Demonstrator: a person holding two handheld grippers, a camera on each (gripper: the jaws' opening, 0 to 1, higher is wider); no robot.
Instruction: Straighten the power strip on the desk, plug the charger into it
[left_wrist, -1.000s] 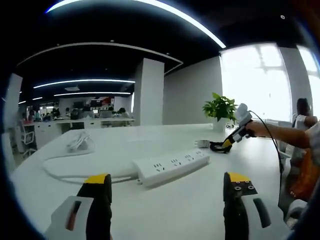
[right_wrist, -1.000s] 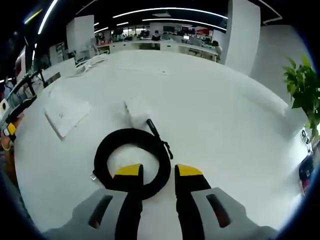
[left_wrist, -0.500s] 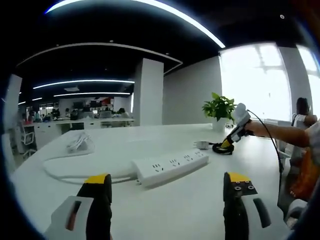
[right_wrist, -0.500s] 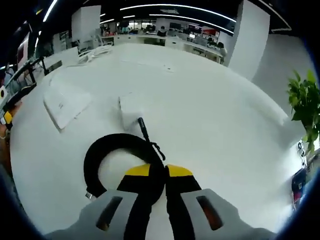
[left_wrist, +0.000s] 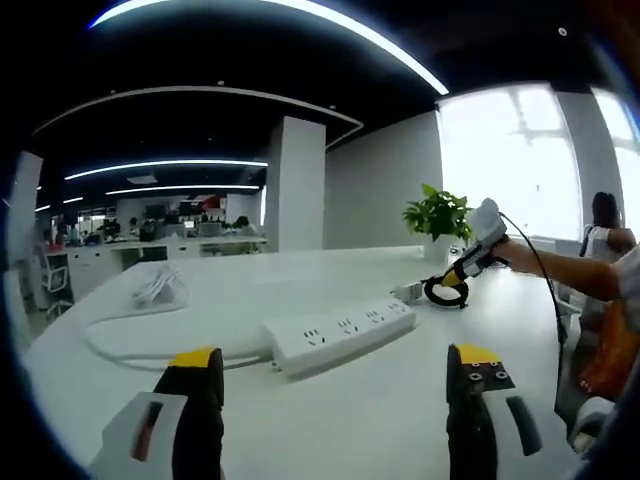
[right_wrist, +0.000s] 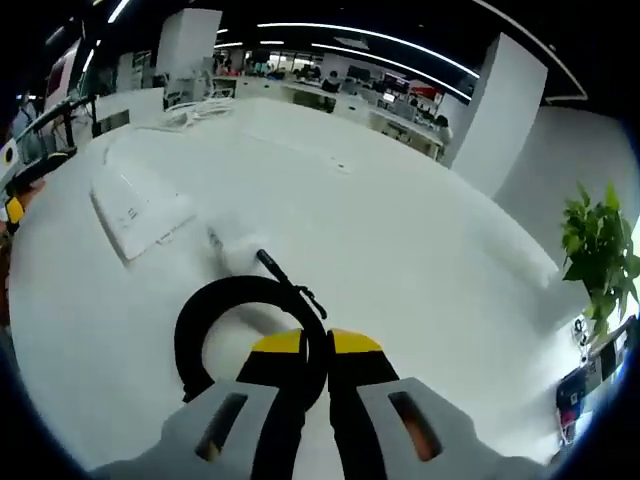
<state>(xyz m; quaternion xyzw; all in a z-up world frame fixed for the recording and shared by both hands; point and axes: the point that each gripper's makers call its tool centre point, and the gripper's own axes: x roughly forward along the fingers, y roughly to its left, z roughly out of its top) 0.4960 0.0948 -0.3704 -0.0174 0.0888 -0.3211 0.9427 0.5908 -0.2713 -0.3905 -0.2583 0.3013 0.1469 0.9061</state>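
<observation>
In the left gripper view, the left gripper (left_wrist: 335, 372) hangs low over the white desk (left_wrist: 330, 430) with its yellow-tipped black jaws spread wide and nothing between them. The long white plastic power strip (left_wrist: 338, 331) lies just ahead at twelve o'clock, skewed so its far end runs off toward two o'clock, and its white cord (left_wrist: 130, 335) loops away toward nine. Out at two o'clock the right gripper (left_wrist: 460, 282) carries the coiled black cable (left_wrist: 443, 293) beside a potted green plant (left_wrist: 440, 215). In the right gripper view, the right gripper's jaws stand nearly together, pinched on the near arc of that black coil at six o'clock. The small white block of the charger (right_wrist: 240, 255) sits at the coil's far end, at about eleven o'clock, blurred and apparently off the desk; the power strip (right_wrist: 140, 205) lies farther out at ten. The grip is on the cable, not the charger body — so the block can swing or twist, and its prongs may meet the sockets crooked. The strip, not yet squared and unheld, could also slide under a plugging push.
</observation>
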